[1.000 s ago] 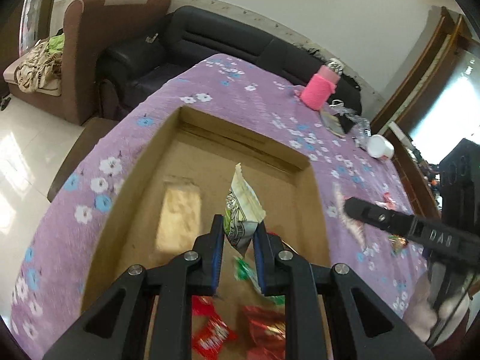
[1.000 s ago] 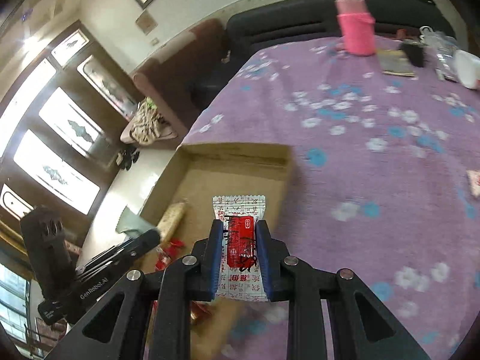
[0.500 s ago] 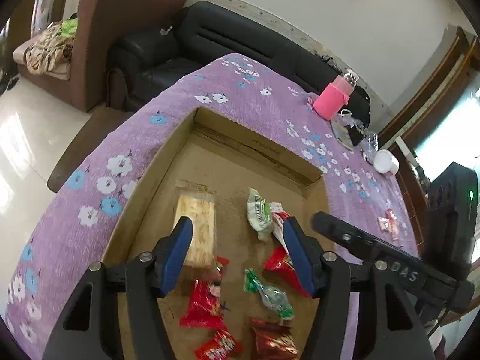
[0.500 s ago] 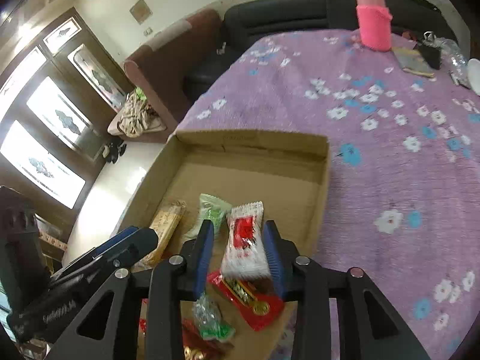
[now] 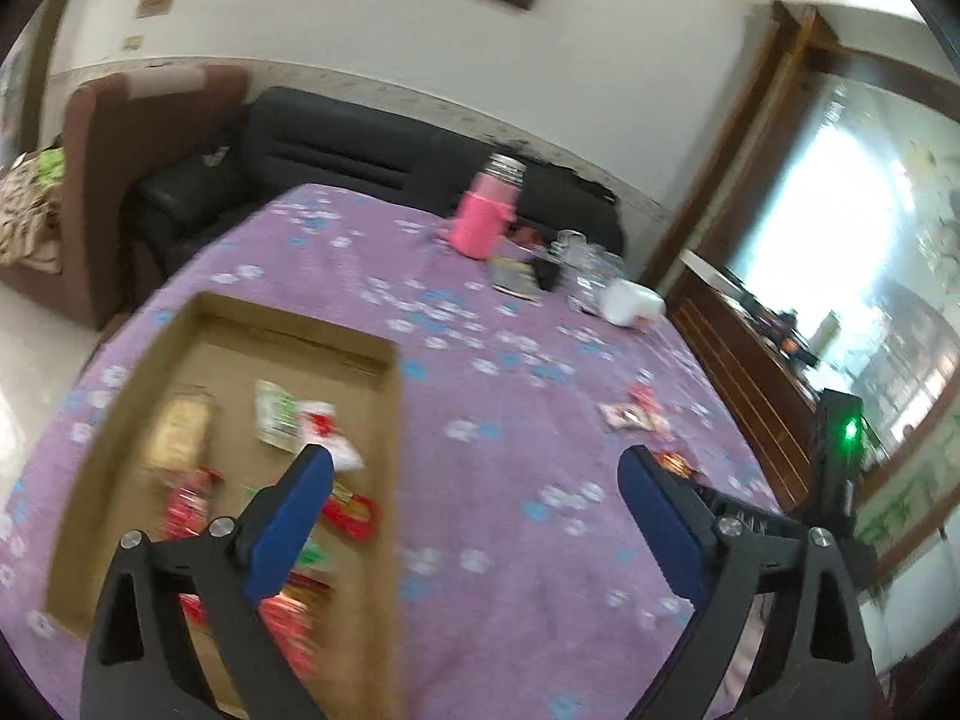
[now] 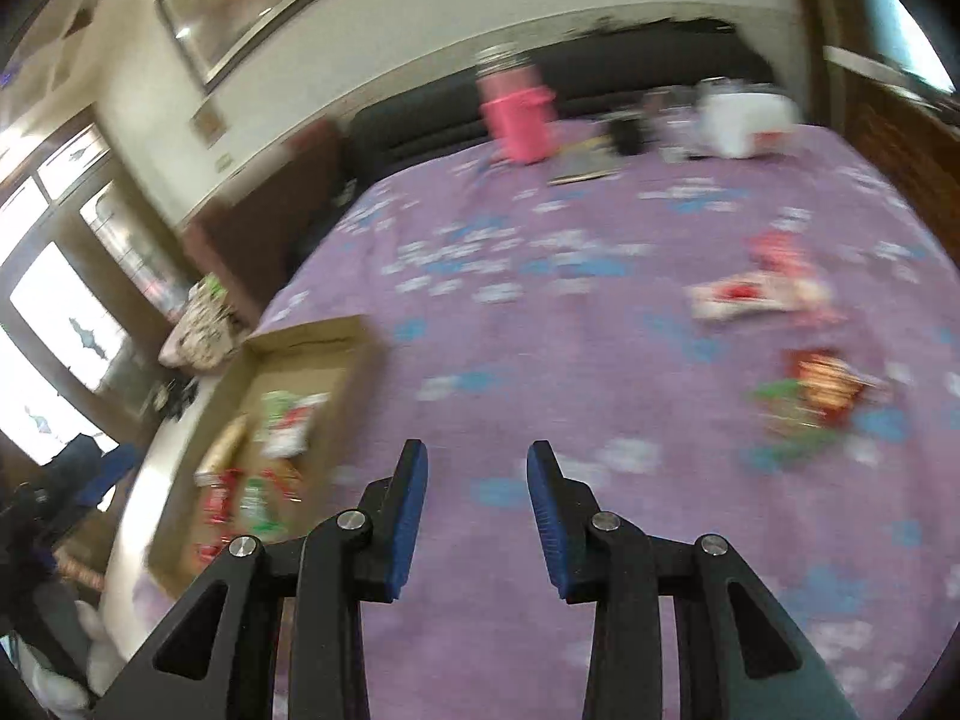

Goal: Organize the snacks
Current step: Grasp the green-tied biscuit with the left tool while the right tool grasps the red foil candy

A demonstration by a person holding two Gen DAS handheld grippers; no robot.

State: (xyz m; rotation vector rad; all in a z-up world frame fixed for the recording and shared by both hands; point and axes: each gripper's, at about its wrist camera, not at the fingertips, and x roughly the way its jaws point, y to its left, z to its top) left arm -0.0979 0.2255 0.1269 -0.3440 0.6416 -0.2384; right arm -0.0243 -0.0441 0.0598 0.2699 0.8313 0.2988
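Purple floral tablecloth [image 6: 540,330], green-wrapped snack [image 6: 792,414] only in right view; both tools agape, empty.

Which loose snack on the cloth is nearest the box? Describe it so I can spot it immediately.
On the purple flowered tablecloth, look right of the cardboard box, past the bare stretch of cloth. The nearest loose piece is the flat white packet with a red patch. Its neighbours differ: a red wrapper lies behind it, and a green and orange pile lies nearer the camera.
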